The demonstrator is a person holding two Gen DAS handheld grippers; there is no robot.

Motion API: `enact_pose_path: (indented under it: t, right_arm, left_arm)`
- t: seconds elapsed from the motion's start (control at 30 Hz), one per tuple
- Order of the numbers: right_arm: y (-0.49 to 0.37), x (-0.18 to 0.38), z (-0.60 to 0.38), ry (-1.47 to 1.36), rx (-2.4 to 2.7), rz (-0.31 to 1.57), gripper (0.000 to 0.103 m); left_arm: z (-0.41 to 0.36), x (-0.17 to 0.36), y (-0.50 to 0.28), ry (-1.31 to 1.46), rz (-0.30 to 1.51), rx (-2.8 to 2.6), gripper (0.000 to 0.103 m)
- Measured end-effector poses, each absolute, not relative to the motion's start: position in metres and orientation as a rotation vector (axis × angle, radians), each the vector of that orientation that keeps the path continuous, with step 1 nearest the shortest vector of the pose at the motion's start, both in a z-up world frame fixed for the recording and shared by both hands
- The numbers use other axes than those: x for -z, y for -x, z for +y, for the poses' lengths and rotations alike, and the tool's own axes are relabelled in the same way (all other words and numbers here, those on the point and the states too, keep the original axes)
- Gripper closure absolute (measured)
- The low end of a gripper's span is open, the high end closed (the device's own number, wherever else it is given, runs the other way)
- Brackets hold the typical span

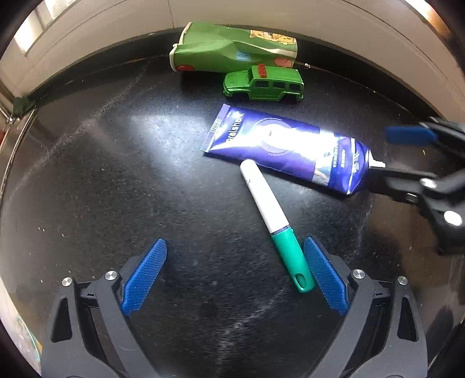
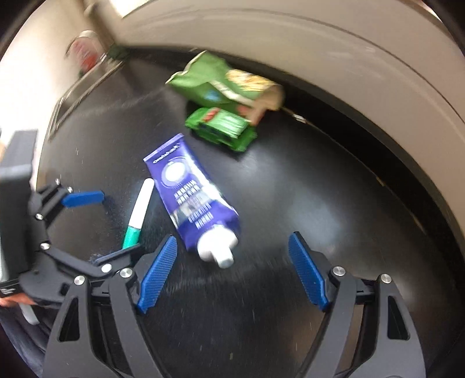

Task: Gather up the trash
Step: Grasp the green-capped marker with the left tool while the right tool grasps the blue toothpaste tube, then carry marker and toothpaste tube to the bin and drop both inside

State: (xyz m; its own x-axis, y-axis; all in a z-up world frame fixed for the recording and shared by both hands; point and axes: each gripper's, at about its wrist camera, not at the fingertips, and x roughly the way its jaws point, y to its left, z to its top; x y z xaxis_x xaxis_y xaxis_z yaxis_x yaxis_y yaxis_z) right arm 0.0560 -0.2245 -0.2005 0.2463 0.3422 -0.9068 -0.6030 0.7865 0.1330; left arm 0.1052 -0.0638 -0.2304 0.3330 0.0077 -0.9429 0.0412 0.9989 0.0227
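A purple toothpaste tube [image 1: 287,148] [image 2: 193,200] lies on the black counter, its white cap toward the right gripper. A white pen with a teal cap [image 1: 276,224] [image 2: 138,210] lies beside it. A crumpled green snack bag [image 1: 232,49] [image 2: 221,84] lies at the back by the wall. My left gripper [image 1: 235,276] [image 2: 116,224] is open, its right finger next to the pen's teal cap. My right gripper [image 2: 232,273] [image 1: 386,151] is open, and the tube's cap sits just in front of its jaws.
A green toy car [image 1: 263,83] [image 2: 222,128] stands in front of the snack bag. A cream wall [image 1: 319,23] curves behind the counter. A metal sink edge [image 2: 84,84] with a blurred bottle lies at the far left.
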Motion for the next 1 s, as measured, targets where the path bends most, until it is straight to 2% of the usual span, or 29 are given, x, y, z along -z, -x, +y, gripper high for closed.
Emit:
enact_pose_path:
  t: [0.1,0.27,0.33,0.37,0.4,0.43,0.63,1.0]
  right_arm:
    - [-0.063,0.205,-0.206,0.341,-0.721,1.142,0.026]
    - [-0.062,0.214,-0.18,0.479,-0.771,1.109,0.027]
    - [-0.057,0.215,-0.175,0.514,-0.774,1.088,0.028]
    - [-0.053,0.215,-0.174,0.512,-0.781,1.078,0.03]
    - [-0.049,0.214,-0.173,0.503,-0.778,1.068,0.04]
    - [-0.047,0.213,-0.173,0.491,-0.767,1.067,0.049]
    - [-0.036,0.204,-0.18,0.365,-0.662,1.104,0.051]
    - [0.035,0.141,-0.212,0.165,-0.465,1.054,0.051]
  left_arm:
    - [-0.054,0.233,-0.107,-0.054,1.213,0.032,0.018]
    - [-0.045,0.228,-0.108,-0.075,1.16,0.062,0.048]
    - [-0.042,0.226,-0.109,-0.072,1.152,0.06,0.066]
    - [-0.041,0.226,-0.11,-0.073,1.147,0.065,0.073]
    - [-0.045,0.225,-0.118,-0.079,1.147,0.07,0.087]
    - [-0.044,0.225,-0.119,-0.079,1.148,0.077,0.09]
    - [-0.036,0.219,-0.119,-0.081,1.16,0.078,0.09]
    - [-0.029,0.175,-0.075,-0.133,1.079,0.075,0.09]
